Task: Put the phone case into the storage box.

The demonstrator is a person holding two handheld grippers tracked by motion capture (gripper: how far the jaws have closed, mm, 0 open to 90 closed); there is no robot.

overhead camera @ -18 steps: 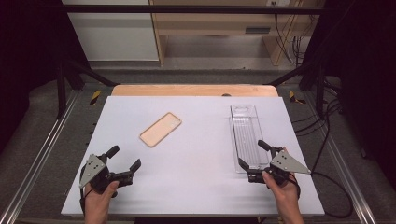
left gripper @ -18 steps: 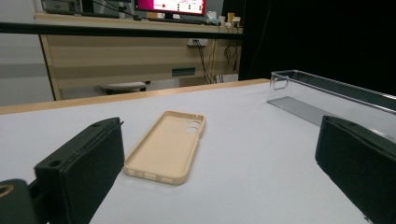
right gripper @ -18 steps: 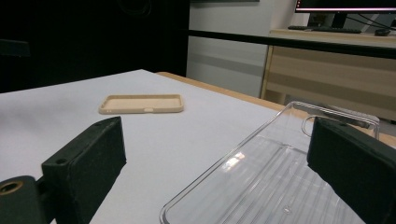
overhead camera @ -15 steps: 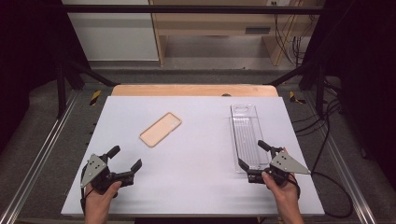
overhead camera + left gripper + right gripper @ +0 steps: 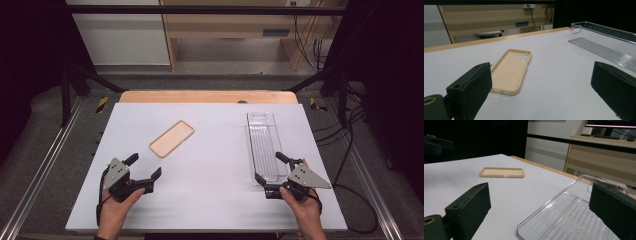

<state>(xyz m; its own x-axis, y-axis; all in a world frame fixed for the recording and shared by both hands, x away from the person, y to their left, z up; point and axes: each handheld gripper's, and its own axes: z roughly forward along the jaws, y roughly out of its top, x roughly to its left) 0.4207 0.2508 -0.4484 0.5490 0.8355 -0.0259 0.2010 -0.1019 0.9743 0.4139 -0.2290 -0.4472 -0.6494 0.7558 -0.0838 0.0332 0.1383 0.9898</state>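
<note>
White tabletop (image 5: 210, 200) with a wooden strip along the far edge, black frame rails and dark floor around it, and a wood bench behind. The left gripper (image 5: 145, 167) sits near-left, jaws wide, holding nothing. The right gripper (image 5: 267, 167) is also agape at the near end of the clear tray (image 5: 264, 145). The beige phone case (image 5: 172, 138) lies flat mid-left.

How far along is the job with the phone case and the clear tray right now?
Nothing looks done yet: the tan phone case lies alone on the white table, apart from the clear tray. In hand: the left tongs are open and empty, aimed toward the case; the right tongs are open at the tray's near end, gripping nothing. Left, as far as I can judge: picking up the case and likely placing it in the tray.
</note>
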